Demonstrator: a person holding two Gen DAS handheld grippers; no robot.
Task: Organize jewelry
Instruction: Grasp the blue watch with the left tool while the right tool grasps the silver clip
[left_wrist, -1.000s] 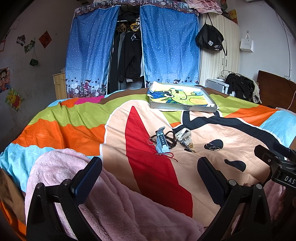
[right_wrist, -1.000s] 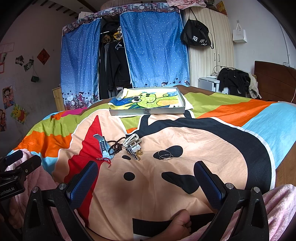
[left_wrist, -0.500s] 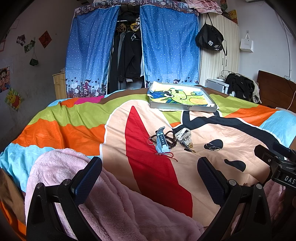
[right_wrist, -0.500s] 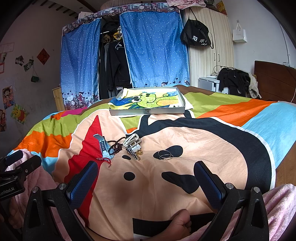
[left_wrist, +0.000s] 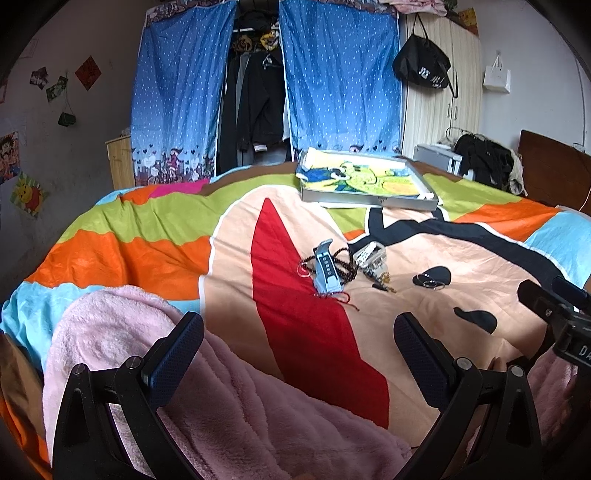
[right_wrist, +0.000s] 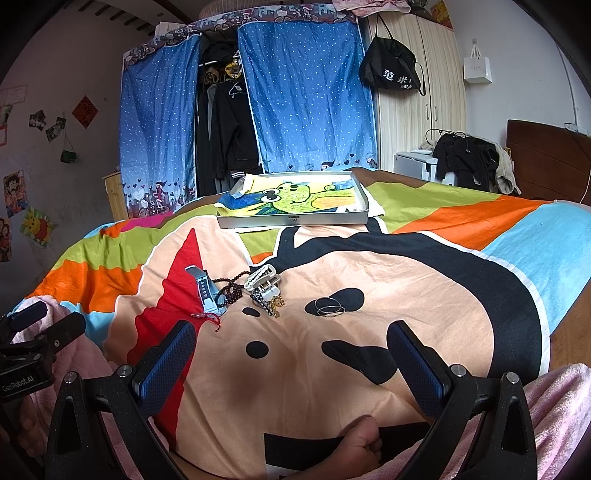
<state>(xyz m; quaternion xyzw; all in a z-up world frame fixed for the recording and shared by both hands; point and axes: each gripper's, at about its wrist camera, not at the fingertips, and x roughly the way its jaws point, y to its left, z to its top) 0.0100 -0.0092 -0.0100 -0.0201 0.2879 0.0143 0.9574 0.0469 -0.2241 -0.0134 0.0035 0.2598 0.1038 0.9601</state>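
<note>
Jewelry (right_wrist: 240, 291) lies in a small heap near the middle of the bed, on a cartoon-print bedspread (right_wrist: 406, 288). In the heap I see a grey-blue watch band (right_wrist: 205, 291), a string of dark beads (right_wrist: 229, 290) touching it, a white hair clip (right_wrist: 262, 280) just beside the beads, and a red cord (right_wrist: 208, 317) at the near edge. A few thin silver rings (right_wrist: 328, 308) lie apart to the right of the heap. Farther back on the bed sits a shallow grey tray (right_wrist: 295, 220) lined with a cartoon picture. My left tongs (left_wrist: 297, 343) hang wide and empty over a pink fleece blanket (left_wrist: 122, 332). My right tongs (right_wrist: 290, 352) are also wide and empty, near the bedspread, well short of the heap. A bare foot (right_wrist: 360, 439) shows below them.
</note>
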